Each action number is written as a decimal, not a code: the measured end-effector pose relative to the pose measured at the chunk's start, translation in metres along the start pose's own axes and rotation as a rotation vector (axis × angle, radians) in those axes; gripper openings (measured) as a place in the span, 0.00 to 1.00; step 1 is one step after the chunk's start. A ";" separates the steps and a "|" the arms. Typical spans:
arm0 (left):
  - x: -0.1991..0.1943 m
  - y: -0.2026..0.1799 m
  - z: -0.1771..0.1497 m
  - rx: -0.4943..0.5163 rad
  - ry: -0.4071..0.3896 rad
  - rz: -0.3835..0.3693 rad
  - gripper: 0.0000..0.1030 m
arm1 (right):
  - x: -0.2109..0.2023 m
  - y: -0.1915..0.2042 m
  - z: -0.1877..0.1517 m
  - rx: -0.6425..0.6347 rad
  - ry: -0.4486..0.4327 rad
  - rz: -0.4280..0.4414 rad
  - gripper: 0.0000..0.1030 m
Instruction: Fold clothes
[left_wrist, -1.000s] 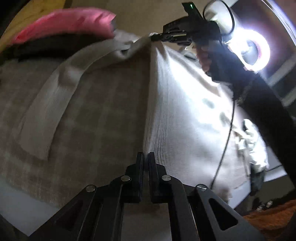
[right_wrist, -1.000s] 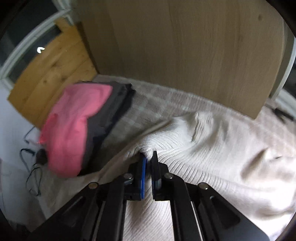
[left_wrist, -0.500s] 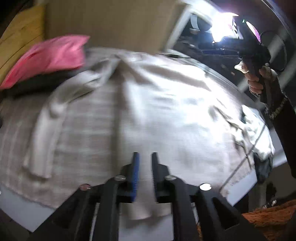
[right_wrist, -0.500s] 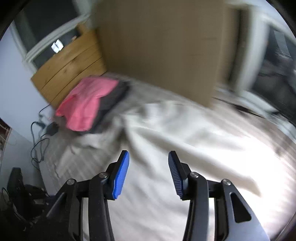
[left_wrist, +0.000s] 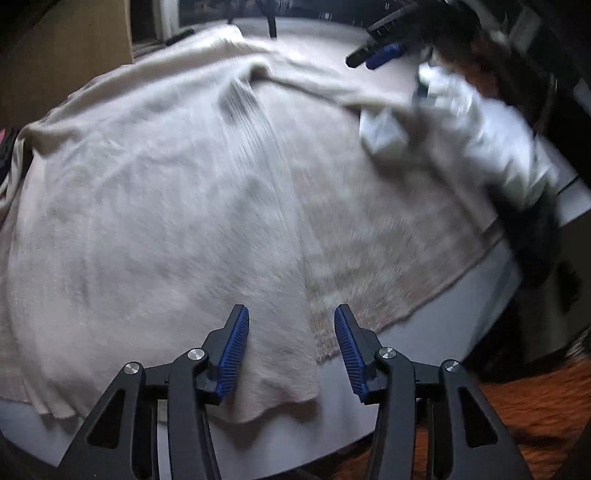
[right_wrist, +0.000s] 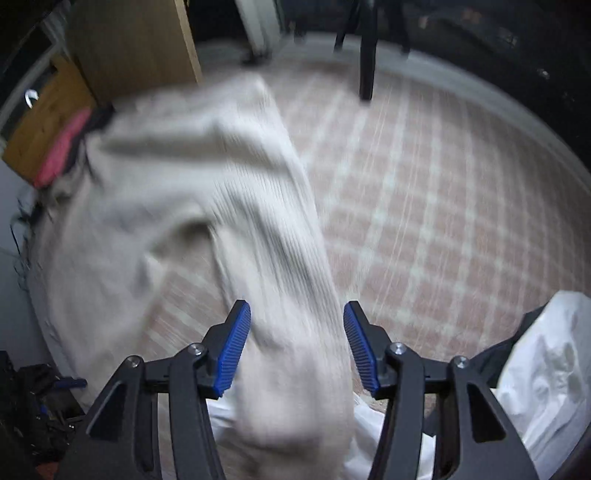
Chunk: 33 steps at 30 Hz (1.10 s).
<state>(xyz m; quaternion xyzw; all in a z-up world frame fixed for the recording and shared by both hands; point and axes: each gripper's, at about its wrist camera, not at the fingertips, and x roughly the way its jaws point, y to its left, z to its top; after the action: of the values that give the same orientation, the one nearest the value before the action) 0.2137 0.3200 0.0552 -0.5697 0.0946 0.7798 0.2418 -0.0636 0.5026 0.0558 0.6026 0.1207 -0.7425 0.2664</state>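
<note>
The cream ribbed knit sweater (left_wrist: 155, 206) lies spread over the pink-and-white checked bedspread (right_wrist: 424, 206), its hem hanging off the near edge of the bed. One sleeve (right_wrist: 295, 295) runs between the right gripper's (right_wrist: 297, 350) spread fingers. A white crumpled garment (left_wrist: 480, 122) lies to the sweater's right; a pink folded cloth (right_wrist: 61, 147) sits beyond, to its left.

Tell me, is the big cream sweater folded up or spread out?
Spread out. The cream sweater lies mostly flat across the checked blanket, one sleeve stretched out long; no neat folds show.
</note>
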 end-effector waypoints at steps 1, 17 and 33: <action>0.001 0.000 -0.001 -0.005 0.004 0.021 0.45 | 0.010 0.002 -0.003 -0.018 0.023 0.016 0.50; -0.053 0.140 -0.015 -0.414 -0.080 0.272 0.15 | 0.031 0.012 -0.009 -0.156 -0.040 0.058 0.07; -0.027 0.074 0.002 -0.178 -0.059 0.286 0.03 | 0.042 0.013 0.000 -0.201 -0.025 0.058 0.16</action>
<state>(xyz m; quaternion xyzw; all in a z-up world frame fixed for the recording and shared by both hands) 0.1824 0.2494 0.0715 -0.5463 0.0981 0.8280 0.0796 -0.0625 0.4814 0.0169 0.5668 0.1735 -0.7261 0.3485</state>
